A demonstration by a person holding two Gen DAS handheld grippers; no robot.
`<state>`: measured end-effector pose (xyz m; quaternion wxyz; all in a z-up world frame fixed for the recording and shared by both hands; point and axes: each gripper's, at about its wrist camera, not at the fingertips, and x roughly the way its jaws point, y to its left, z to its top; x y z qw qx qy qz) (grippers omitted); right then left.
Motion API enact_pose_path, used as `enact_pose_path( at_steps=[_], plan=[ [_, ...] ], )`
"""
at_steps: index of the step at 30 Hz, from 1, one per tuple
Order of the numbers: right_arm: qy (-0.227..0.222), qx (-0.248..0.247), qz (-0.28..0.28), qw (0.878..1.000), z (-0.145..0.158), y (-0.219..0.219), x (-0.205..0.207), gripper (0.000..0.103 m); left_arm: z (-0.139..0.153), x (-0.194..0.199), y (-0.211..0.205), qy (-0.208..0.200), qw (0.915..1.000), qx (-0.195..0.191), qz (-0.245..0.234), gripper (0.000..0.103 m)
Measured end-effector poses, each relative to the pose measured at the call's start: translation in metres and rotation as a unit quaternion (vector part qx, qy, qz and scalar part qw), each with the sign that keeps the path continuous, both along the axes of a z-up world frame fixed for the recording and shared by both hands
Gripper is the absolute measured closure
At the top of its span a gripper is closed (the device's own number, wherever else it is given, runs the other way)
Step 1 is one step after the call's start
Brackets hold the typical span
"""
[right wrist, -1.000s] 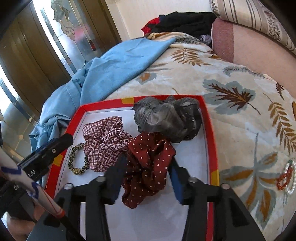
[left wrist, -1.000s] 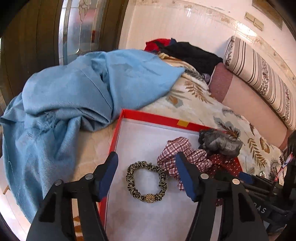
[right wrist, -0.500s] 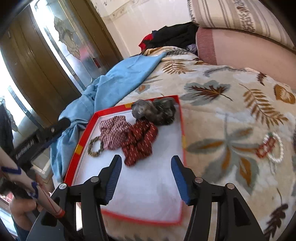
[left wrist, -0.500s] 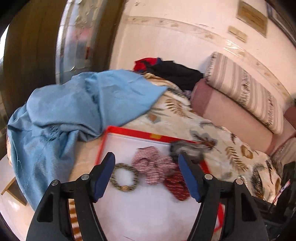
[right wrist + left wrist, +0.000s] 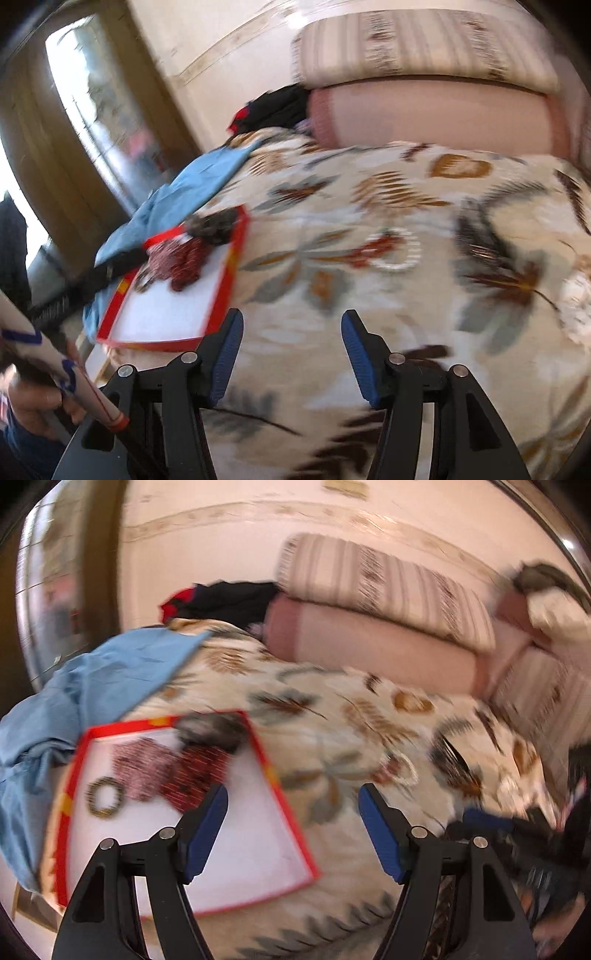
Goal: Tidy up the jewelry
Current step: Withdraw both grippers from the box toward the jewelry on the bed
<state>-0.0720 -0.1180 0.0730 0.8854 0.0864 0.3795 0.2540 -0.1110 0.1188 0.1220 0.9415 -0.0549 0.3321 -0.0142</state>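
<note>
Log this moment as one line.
left gripper open, empty | right gripper open, empty | scrunchies in red tray | bracelets on bedspread

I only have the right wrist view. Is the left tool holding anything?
Observer: No. The left tool is open and empty, over the bedspread beside the tray.
Operator: What does its arm hide in the tray?
Observer: A gold-and-black hair tie, lying flat, left of the plaid scrunchie.
Operator: Anything beyond my right edge?
Observer: A grey-and-cream heap on the far cushions, too blurred to name.
</note>
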Motion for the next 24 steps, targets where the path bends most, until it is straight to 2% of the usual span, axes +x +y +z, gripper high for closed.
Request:
enact_pose_path(
  at_steps=[3, 6, 12, 24],
  plan=[
    [0.018, 0.035, -0.042, 0.998, -0.003, -0.04, 0.01, 0.043, -0.014, 0.0, -0.034, 0.019, 0.9992, 0.014, -0.033, 0.031],
    [0.023, 0.067, -0.074, 0.995, -0.001, -0.068, 0.014, 0.036, -0.025, 0.0, -0.06, 0.035, 0.9973, 0.021, -0.062, 0.031],
    [0.071, 0.114, -0.101, 0.986, -0.017, -0.087, 0.026, 0.036, -0.036, -0.008, -0.097, 0.05, 0.9924, 0.045, -0.102, 0.031],
    [0.069, 0.093, -0.109, 0.987, -0.019, -0.089, 0.028, 0.035, -0.046, -0.003, -0.098, 0.068, 0.9902, 0.05, -0.111, 0.031]
  ],
)
